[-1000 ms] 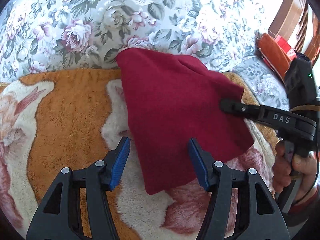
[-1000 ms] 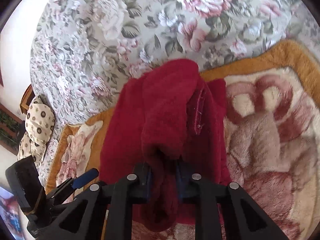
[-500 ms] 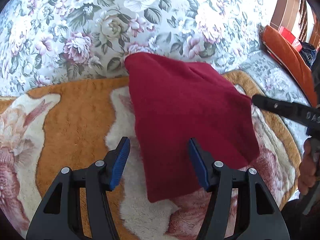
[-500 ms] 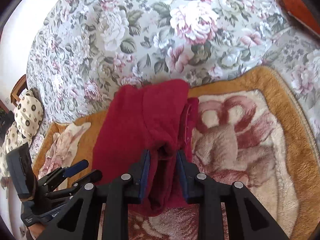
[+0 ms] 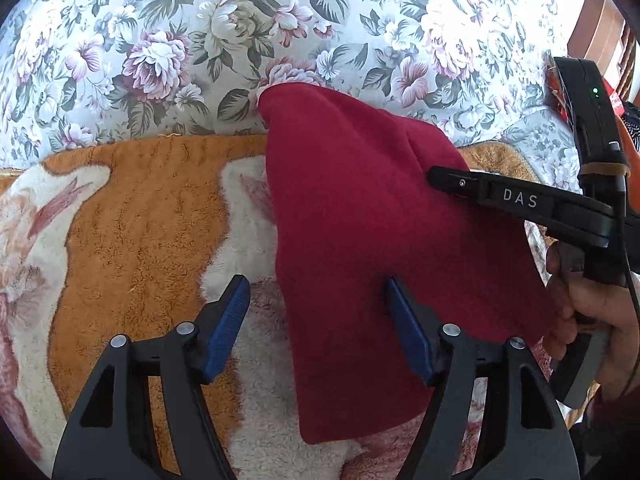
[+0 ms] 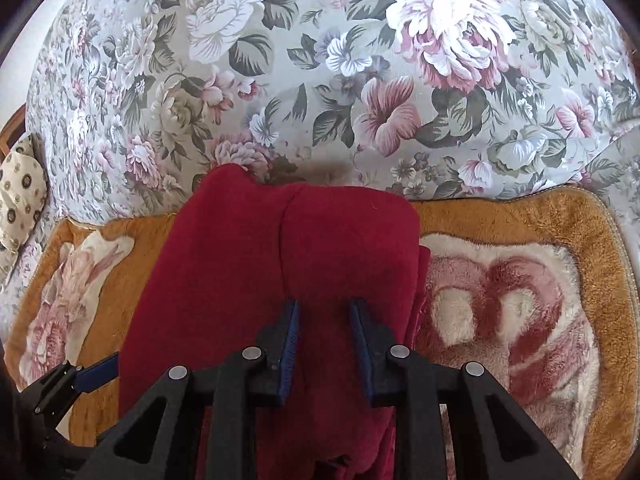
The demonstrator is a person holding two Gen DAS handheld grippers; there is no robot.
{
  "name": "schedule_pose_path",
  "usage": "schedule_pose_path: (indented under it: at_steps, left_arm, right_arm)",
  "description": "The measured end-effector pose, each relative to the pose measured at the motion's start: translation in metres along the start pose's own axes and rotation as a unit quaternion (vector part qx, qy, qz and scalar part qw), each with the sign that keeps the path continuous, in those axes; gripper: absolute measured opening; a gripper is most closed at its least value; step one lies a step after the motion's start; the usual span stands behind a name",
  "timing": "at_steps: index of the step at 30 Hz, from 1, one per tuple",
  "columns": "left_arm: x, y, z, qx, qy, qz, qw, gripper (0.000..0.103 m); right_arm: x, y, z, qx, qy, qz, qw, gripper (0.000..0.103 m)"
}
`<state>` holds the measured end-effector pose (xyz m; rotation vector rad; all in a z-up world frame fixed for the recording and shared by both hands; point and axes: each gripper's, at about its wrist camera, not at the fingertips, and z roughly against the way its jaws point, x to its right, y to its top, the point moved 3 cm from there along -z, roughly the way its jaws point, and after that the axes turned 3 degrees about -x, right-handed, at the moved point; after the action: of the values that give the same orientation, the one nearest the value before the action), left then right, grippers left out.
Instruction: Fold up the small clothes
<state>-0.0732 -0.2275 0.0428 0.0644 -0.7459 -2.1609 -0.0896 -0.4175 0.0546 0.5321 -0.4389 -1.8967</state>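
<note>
Red cloth [image 5: 360,248] lies folded over on the fuzzy blanket [image 5: 132,240], close to the flowered sheet [image 5: 200,40].

Folding looks partly done: one fold is made, but the shape is still wide and crooked, so more folds seem left. The left tool [image 5: 316,328] sits with its jaws wide apart, holding nothing. The right tool [image 6: 326,344] rests on the cloth with jaws a bit apart; half a second ago they squeezed a bunched strip of it.

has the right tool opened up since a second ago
Yes. The right tool was pinched shut on the red cloth; now its pads stand apart, with cloth lying loose between them.
</note>
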Motion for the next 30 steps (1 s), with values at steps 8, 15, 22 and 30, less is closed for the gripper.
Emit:
schedule_pose_path:
  at_steps: [8, 15, 22, 30]
  left_arm:
    - [-0.002, -0.002, 0.003, -0.001, 0.003, 0.006, 1.0000, 0.073]
    - [-0.002, -0.004, 0.002, -0.002, 0.006, 0.010, 0.9999, 0.073]
    - [0.000, -0.007, -0.001, -0.004, 0.001, 0.008, 1.0000, 0.075]
    - [0.002, -0.006, 0.008, 0.009, -0.019, 0.004, 0.9998, 0.075]
  right_arm:
    - [-0.007, -0.012, 0.037, 0.008, 0.011, -0.004, 1.000, 0.025]
    - [-0.017, -0.047, 0.069, 0.019, -0.011, 0.032, 0.999, 0.025]
    - [0.002, -0.074, 0.044, -0.005, -0.022, 0.022, 0.999, 0.028]
    - [0.021, -0.069, 0.082, 0.051, 0.064, -0.064, 0.995, 0.033]
